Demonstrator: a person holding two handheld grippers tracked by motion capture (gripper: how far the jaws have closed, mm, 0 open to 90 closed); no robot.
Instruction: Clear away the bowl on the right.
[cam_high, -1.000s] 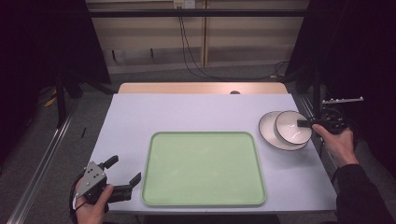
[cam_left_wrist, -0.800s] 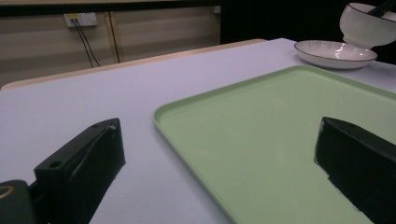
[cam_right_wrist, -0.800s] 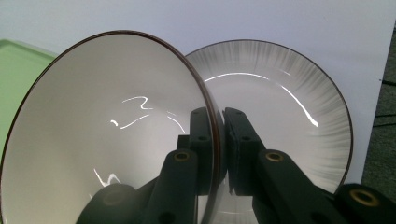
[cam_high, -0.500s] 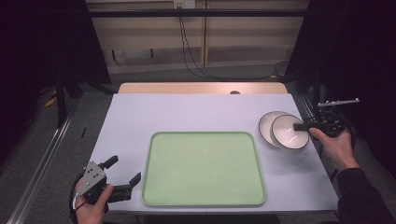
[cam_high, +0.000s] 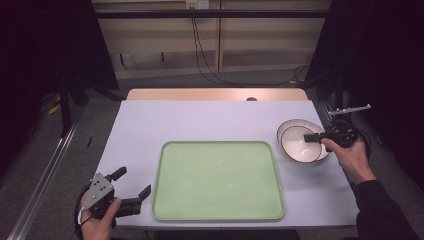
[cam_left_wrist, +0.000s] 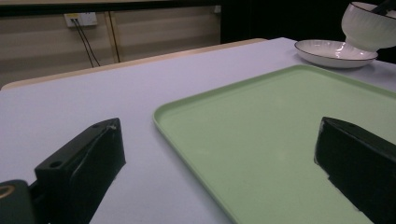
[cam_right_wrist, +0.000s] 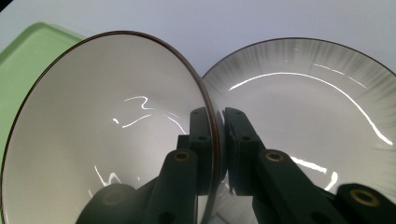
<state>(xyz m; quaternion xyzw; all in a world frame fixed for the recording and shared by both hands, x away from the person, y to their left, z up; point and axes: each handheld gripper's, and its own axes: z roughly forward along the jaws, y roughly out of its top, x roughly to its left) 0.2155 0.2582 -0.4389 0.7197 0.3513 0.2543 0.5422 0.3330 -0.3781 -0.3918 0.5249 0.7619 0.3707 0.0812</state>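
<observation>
1. Starting far left of the green tray (cam_high: 218, 180): the left tongs (cam_high: 134, 186) sit in the person's left hand (cam_high: 97, 220) at the near corner of the table (cam_high: 200, 117), jaws spread wide with nothing between them, one jaw tip just off the tray's left rim.

2. The left gripper view looks along those two black jaws: one over bare table, the other over the tray's left part. From this low angle the tray's raised lip is plain to see, where the high view gives just a flat green slab.

3. The tray itself is bare, lying at the middle of the table toward the person.

4. Right of the tray, the high view shows a white bowl (cam_high: 300, 145) overlapping a white plate (cam_high: 290, 125), and it is hard to tell there whether the bowl is lifted.

5. The left gripper view settles it: the bowl (cam_left_wrist: 366, 23) hangs tilted above the plate (cam_left_wrist: 334, 51), apart from it, and the plate rests on the table beyond the tray's far right corner.

6. The right gripper view gives the grip: the right tongs (cam_right_wrist: 218, 140) are pinched narrow on the bowl's dark-edged rim, one jaw inside the bowl (cam_right_wrist: 102, 135), one outside, with the plate (cam_right_wrist: 317, 116) beneath.

7. Farthest right of the tray, the right hand (cam_high: 352, 157) holds those tongs (cam_high: 312, 137).
</observation>
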